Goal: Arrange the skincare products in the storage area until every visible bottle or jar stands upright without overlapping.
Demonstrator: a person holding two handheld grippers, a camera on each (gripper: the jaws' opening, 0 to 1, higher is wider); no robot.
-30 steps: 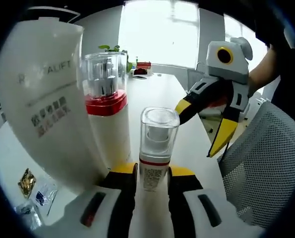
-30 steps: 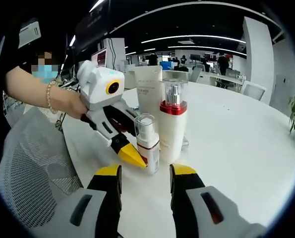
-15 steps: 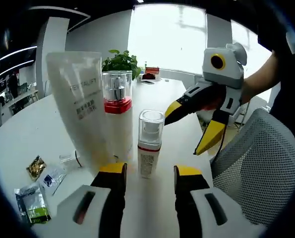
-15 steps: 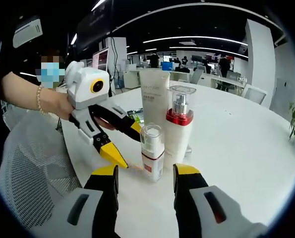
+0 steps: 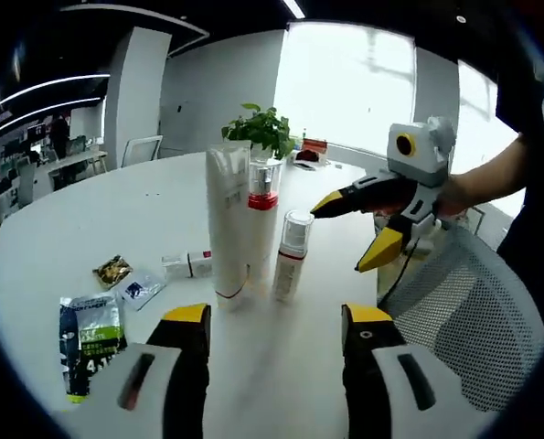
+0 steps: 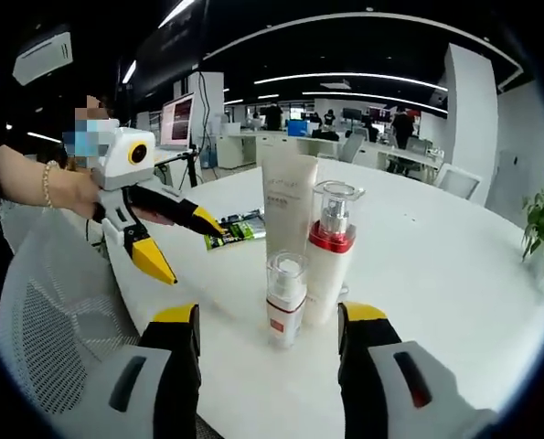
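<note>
Starting from the left of the left gripper view: sachets (image 5: pixel 87 334) are lying flat on the white table (image 5: pixel 70 238), and a small tube (image 5: pixel 187 264) is lying on its side just left of the upright group. That one lying piece is what the coming move seems to be turning on; its long axis is running left to right across the view, beyond the left jaw.

Moving right, the tall white tube (image 5: pixel 228 224), the red-collared pump bottle (image 5: pixel 263 212) and the small spray bottle (image 5: pixel 293 257) are all standing upright, close together, straight ahead between the jaws.

The left gripper (image 5: pixel 274 322) is sitting with its jaws spread, gripping nothing. The right gripper (image 5: pixel 358 233) is hanging off to the right, jaws apart and empty too.

In the right gripper view the small spray bottle (image 6: pixel 285 299) is standing nearest, ahead of the right gripper (image 6: pixel 268 320). The left gripper looks the better placed for that lying tube.
</note>
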